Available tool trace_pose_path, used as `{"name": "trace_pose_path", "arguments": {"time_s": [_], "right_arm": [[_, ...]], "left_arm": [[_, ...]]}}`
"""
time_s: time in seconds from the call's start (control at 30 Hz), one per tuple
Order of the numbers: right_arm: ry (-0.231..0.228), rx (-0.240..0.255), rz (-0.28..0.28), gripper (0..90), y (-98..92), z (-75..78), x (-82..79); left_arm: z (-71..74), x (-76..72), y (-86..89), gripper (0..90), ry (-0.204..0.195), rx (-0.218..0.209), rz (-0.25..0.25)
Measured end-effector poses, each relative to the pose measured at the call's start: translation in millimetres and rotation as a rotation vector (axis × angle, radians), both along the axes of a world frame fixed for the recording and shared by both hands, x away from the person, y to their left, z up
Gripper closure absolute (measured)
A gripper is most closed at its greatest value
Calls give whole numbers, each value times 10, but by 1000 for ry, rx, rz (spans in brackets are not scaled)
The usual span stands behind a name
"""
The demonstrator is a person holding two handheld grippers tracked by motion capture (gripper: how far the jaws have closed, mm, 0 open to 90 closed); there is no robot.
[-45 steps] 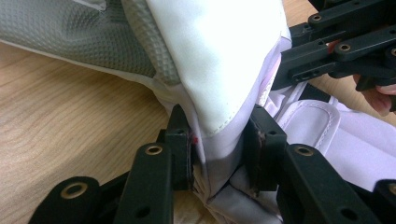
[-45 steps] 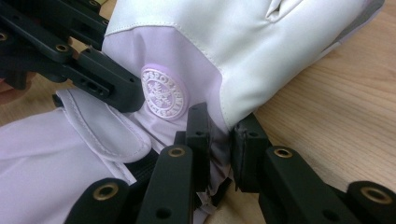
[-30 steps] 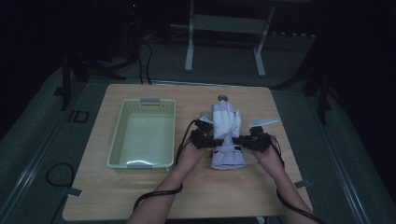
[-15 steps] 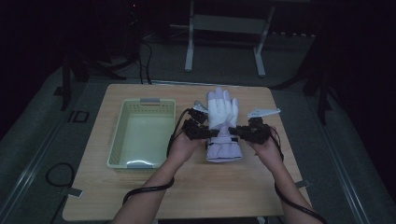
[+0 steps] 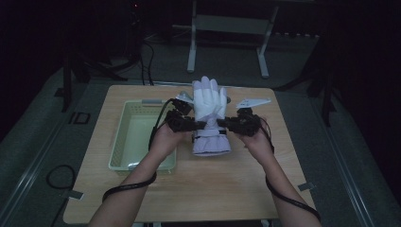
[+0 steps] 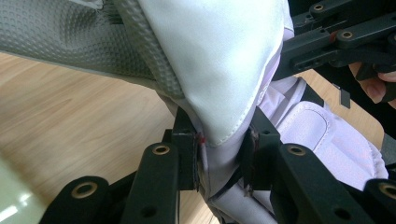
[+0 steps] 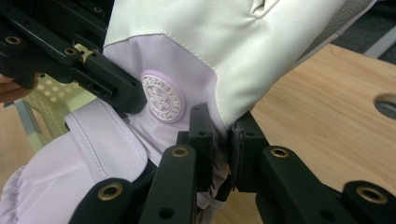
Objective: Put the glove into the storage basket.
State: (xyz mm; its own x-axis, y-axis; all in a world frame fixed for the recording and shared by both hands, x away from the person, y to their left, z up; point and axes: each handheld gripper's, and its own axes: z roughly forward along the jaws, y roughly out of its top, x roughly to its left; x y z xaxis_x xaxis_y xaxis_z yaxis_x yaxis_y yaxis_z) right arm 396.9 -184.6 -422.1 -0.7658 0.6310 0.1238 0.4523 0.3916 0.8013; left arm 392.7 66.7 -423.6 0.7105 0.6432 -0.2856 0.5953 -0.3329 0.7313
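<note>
Both grippers are clamped on the glove point(image 5: 208, 113) now, one on each side of its wrist, and I've got it up off the desk point(image 5: 198, 189). A second ago it was lying flat on the wood near the far edge; half a second ago it was partly raised; now it hangs in the air between my hands, above the middle of the desk and just right of the green basket point(image 5: 124, 142). So the pickup is done, I'd say, and the glove is free to be carried wherever it's going.

From the left gripper view, the left gripper point(image 6: 219, 161) has its jaws pinched tight on the seam where white palm fabric meets the lilac cuff. From the right gripper view, the right gripper point(image 7: 223, 151) bites the opposite edge the same way, just beside the round embossed badge point(image 7: 161, 97).

Orientation: in the high view, the glove's long axis runs away from me, roughly along the desk's near-to-far line. The fingers point(image 5: 208, 86) point to the far side and are tipped upward; the lilac cuff point(image 5: 211, 143) hangs nearest me, drooping below the grip line. The glove's broad face is toward the high view. My guess is the cuff will swing if I move fast, since only the wrist is held.
</note>
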Motion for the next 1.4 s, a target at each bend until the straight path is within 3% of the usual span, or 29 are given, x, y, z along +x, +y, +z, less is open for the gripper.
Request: {"name": "trace_pose_path", "arguments": {"time_s": [0.1,0.2,0.23,0.33,0.37,0.4,0.63,0.9,1.1,1.27,1.4], "right_arm": [[-4,-1,12,810,108,27,7],[-3,-3,34,811,308,64,19],[-3,-3,34,811,308,64,19],[1,-9,48,810,532,67,40],[1,-9,48,810,532,67,40],[3,-7,50,811,573,66,46],[26,-4,90,810,1023,-14,91],[45,-3,124,810,1439,-86,149],[56,-7,145,811,1758,-163,162],[53,-17,142,811,1891,-247,135],[68,-52,131,811,1953,-405,133]], "left_arm": [[26,-10,85,712,0,8,4],[49,-21,298,712,10,4,12],[49,-21,298,712,10,4,12],[66,-29,505,712,12,26,25],[66,-29,505,712,12,26,25],[66,-37,614,712,19,34,30],[18,-70,992,711,33,60,58],[-57,-68,1407,710,51,56,79],[-95,-90,1692,710,58,89,95],[-221,-103,1788,709,67,82,111],[-481,-59,1790,710,114,90,124]]}}
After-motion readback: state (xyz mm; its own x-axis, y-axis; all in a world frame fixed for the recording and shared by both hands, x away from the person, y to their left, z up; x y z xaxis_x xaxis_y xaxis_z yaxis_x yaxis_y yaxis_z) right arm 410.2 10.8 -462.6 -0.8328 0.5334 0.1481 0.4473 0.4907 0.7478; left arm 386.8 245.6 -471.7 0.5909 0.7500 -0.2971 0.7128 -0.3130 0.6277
